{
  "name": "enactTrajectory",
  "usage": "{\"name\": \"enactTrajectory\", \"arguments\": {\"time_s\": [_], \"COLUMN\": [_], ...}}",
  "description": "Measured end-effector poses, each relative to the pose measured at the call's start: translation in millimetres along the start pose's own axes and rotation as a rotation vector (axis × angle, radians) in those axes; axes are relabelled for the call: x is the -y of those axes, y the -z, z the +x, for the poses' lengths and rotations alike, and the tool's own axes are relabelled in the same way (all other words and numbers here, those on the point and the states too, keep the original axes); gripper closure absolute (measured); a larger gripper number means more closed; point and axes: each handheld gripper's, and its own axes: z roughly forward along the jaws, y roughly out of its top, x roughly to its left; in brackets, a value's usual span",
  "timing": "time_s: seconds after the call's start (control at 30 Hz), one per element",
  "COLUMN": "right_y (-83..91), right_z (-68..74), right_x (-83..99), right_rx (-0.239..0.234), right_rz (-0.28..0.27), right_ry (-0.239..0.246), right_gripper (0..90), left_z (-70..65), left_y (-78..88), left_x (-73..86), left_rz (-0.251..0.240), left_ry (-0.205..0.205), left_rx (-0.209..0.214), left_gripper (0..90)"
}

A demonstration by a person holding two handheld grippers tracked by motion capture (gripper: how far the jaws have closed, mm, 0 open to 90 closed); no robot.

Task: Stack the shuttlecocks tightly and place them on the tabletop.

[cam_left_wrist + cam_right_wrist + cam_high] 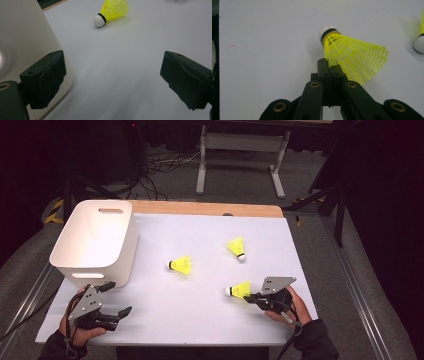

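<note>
Here the right gripper (331, 65) has its fingers together on the mesh skirt of the nearest yellow shuttlecock (239, 290), pinching the skirt wall close behind the cork; in the right gripper view the cork points up and away from the fingers and the skirt flares to that view's right. In the high view its long axis runs roughly left-right across the bench (200, 320), cork toward the left, near the front right edge. The left gripper (111, 299) sits at the front left, fingers wide apart and holding nothing, just beside the near wall of the white bin (95, 245). Two more shuttlecocks lie loose: a middle shuttlecock (180, 265) and a far shuttlecock (237, 248), well apart from each other. Judgement: if the bin is the destination, the carry goes leftward across open sheet, passing in front of the middle one; the bin's rim stands higher than the bench, so a lift seems needed first.
</note>
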Motion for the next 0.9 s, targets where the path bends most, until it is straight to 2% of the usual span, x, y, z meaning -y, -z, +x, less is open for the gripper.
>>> {"name": "enactTrajectory", "arguments": {"time_s": [0.1, 0.17, 0.33, 0.47, 0.6, 0.9], "right_y": [2.9, 6.8, 9.8, 8.6, 8.6, 7.9], "right_z": [2.1, 4.7, 5.7, 3.6, 2.7, 0.9], "right_x": [-1.3, -4.2, -8.4, -9.6, -12.5, -16.3], "right_rx": [0.019, 0.045, 0.059, 0.073, 0.081, 0.1], "right_rz": [-0.015, -0.05, -0.08, -0.089, -0.095, -0.106], "right_ry": [-0.002, -0.004, -0.006, -0.01, -0.006, -0.01], "right_gripper": [90.0, 90.0, 90.0, 90.0, 90.0, 90.0], "left_z": [-1.7, -3.1, -4.4, -3.7, -4.5, -5.1], "left_y": [1.2, 1.9, 1.0, 0.3, 0.4, 0.6], "left_x": [-0.7, -1.5, -2.7, -2.3, -2.8, -2.7], "left_rz": [-0.012, -0.011, -0.01, -0.019, -0.014, -0.036], "left_ry": [-0.003, -0.013, -0.021, -0.01, -0.022, -0.018], "left_rx": [0.006, 0.007, 0.015, 0.018, 0.025, 0.025], "left_gripper": [6.9, 6.5, 6.6, 6.6, 6.5, 6.5]}}
